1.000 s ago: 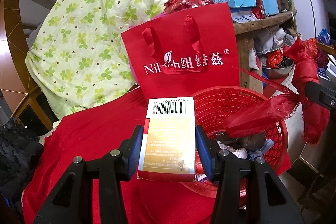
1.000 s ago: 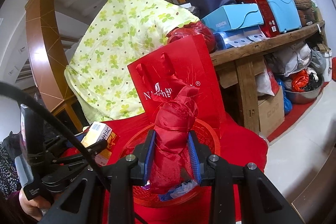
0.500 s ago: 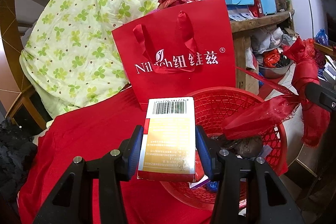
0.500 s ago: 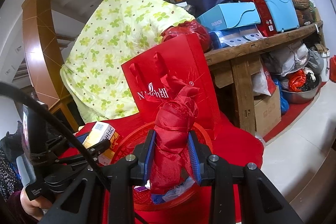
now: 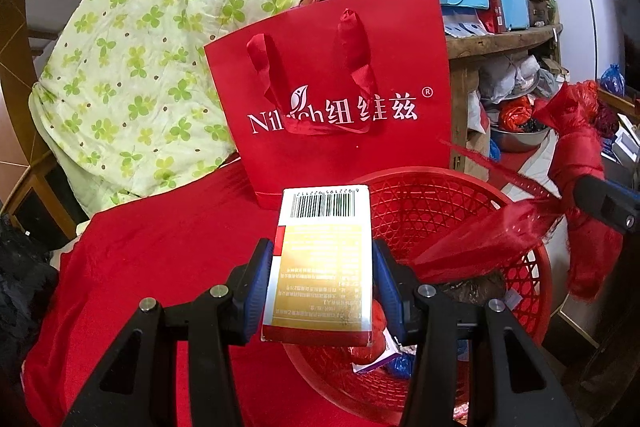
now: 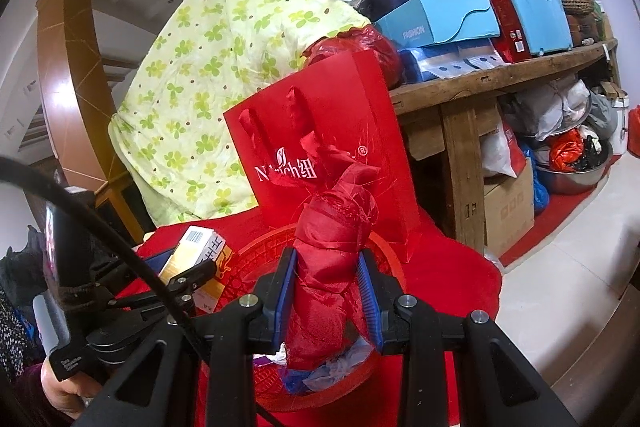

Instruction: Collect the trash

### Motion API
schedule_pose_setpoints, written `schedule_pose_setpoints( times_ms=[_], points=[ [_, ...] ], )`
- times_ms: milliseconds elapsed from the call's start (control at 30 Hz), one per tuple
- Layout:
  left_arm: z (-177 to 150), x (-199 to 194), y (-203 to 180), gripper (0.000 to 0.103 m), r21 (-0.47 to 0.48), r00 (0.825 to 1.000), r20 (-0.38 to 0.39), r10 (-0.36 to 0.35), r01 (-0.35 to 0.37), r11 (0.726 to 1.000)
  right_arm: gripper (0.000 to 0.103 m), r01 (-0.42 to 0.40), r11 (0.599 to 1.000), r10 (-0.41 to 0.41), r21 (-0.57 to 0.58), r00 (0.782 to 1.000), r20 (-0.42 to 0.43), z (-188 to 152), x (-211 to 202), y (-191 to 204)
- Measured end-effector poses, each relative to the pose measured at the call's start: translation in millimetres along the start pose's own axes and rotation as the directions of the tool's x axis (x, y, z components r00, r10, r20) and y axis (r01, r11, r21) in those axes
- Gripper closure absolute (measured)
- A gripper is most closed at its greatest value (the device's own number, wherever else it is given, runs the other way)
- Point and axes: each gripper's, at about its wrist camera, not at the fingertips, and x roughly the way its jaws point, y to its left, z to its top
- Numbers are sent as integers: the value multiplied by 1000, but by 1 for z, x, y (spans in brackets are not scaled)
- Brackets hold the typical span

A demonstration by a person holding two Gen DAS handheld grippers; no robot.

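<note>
My left gripper (image 5: 322, 287) is shut on a small carton (image 5: 322, 259) with a barcode and gold-and-red faces, held over the near left rim of a red mesh basket (image 5: 440, 203). The carton also shows in the right wrist view (image 6: 198, 255). My right gripper (image 6: 326, 291) is shut on a bundle of red fabric (image 6: 332, 247), held above the basket (image 6: 260, 255). The fabric (image 5: 576, 155) hangs into the basket from the right in the left wrist view. Wrappers and dark scraps lie in the basket.
The basket stands on a red cloth (image 5: 160, 259). A red paper bag (image 5: 336, 99) stands upright just behind it. A green floral quilt (image 5: 140, 67) lies behind left. A cluttered wooden bench (image 6: 500, 75) with boxes stands at right.
My left gripper has moved forward and right with the carton, now further over the basket. My right gripper has held the fabric over the basket with little shift.
</note>
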Motion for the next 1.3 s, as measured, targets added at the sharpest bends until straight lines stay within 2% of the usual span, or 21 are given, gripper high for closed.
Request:
schedule_pose_setpoints(
  times_ms=[400, 567, 633, 667, 700, 767, 933, 1000, 1300],
  points=[
    [0, 15, 8, 50, -11, 999, -8, -40, 40, 999, 68, 32, 999, -31, 9, 998, -55, -8, 25, 1],
    [-2, 16, 12, 35, -6, 999, 1, -50, 50, 999, 67, 19, 999, -16, 27, 996, -85, -10, 35, 4],
    [-4, 10, 15, 30, -5, 997, 19, -74, 74, 997, 61, 19, 999, -16, 27, 995, -95, -11, 40, 6],
    [-4, 7, 17, 28, -3, 997, 27, -77, 77, 997, 46, 20, 999, -16, 34, 995, -96, -11, 40, 7],
    [-5, 3, 19, 25, 0, 997, 38, -71, 71, 997, 37, 19, 999, -15, 44, 996, -89, -12, 39, 7],
    [-7, -5, 23, 23, 5, 997, 53, -53, 53, 999, 37, 2, 998, 2, 60, 998, -66, -12, 35, 9],
    [-19, -25, 44, 15, -21, 998, 70, -2, 4, 1000, 37, 14, 999, -13, 35, 1000, -27, -11, 19, 24],
    [-25, -33, 56, 14, -42, 998, 68, 8, -5, 999, 37, 16, 1000, -16, 25, 1000, -15, -12, 10, 32],
    [-63, -78, 115, 13, -139, 993, 47, 112, -104, 985, 37, 67, 993, -62, -100, 996, 57, -28, -42, 107]
  ],
)
